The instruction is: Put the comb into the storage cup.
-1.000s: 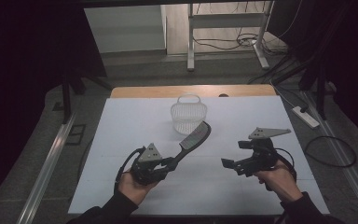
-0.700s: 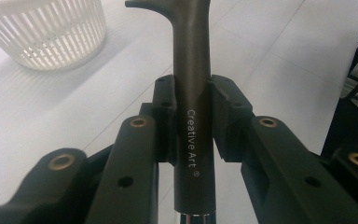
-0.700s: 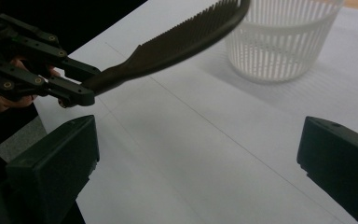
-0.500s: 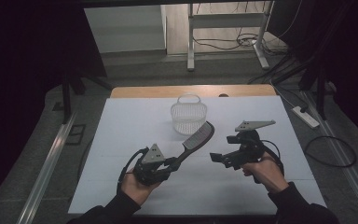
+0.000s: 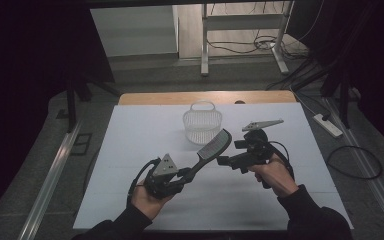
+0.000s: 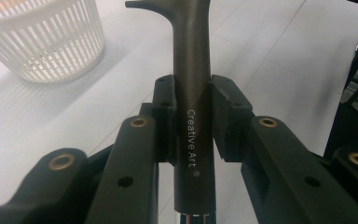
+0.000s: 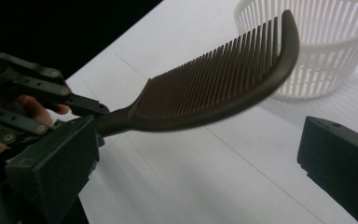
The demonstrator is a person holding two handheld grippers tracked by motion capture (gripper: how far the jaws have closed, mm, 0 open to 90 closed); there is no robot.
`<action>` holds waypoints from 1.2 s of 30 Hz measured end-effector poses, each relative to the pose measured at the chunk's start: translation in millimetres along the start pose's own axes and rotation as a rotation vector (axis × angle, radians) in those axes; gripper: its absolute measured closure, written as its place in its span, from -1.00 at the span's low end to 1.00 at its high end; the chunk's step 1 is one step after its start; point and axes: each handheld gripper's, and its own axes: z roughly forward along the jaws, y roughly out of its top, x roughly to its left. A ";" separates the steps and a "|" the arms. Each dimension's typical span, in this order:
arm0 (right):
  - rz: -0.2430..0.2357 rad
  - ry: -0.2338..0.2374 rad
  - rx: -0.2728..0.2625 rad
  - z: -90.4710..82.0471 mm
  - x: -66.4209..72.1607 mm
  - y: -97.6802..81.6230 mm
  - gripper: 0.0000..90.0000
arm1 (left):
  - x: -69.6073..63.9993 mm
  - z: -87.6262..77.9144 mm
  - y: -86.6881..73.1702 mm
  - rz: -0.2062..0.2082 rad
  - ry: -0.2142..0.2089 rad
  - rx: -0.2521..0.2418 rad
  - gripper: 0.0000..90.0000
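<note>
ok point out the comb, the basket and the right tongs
comb (image 7: 214,88), right gripper view, on the teeth
basket (image 5: 202,125), high view, on the slatted wall
right tongs (image 5: 225,161), high view, between the tips

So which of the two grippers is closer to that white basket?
Right, though not by much. The right gripper hangs just below and right of the white basket, jaws open beside the comb's head. The left gripper sits farther back, clamped on the comb's handle.

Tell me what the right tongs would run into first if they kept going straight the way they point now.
Probably the comb: the open right tongs aim at its toothed head, held up by the left tongs. The white basket lies beyond. Depth is hard to judge.
</note>
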 end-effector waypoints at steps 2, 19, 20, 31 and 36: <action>0.001 -0.013 0.014 2.6 1.3 2.8 -1.00 | -0.5 -0.3 0.2 0.004 0.001 -0.005 0.61; 0.086 0.008 0.071 21.4 -2.0 19.0 -1.00 | -1.0 -1.3 0.8 0.003 -0.010 -0.023 0.61; 0.089 0.012 0.071 22.1 -2.2 19.4 -1.00 | -0.9 -1.2 0.8 0.002 -0.012 -0.024 0.61; 0.149 0.064 0.050 24.6 -4.3 22.8 -0.74 | 0.3 -3.8 0.6 -0.005 -0.014 -0.049 0.61; 0.170 0.121 0.023 20.7 -6.2 20.9 -0.24 | 1.0 -3.8 0.0 -0.004 -0.002 -0.047 0.61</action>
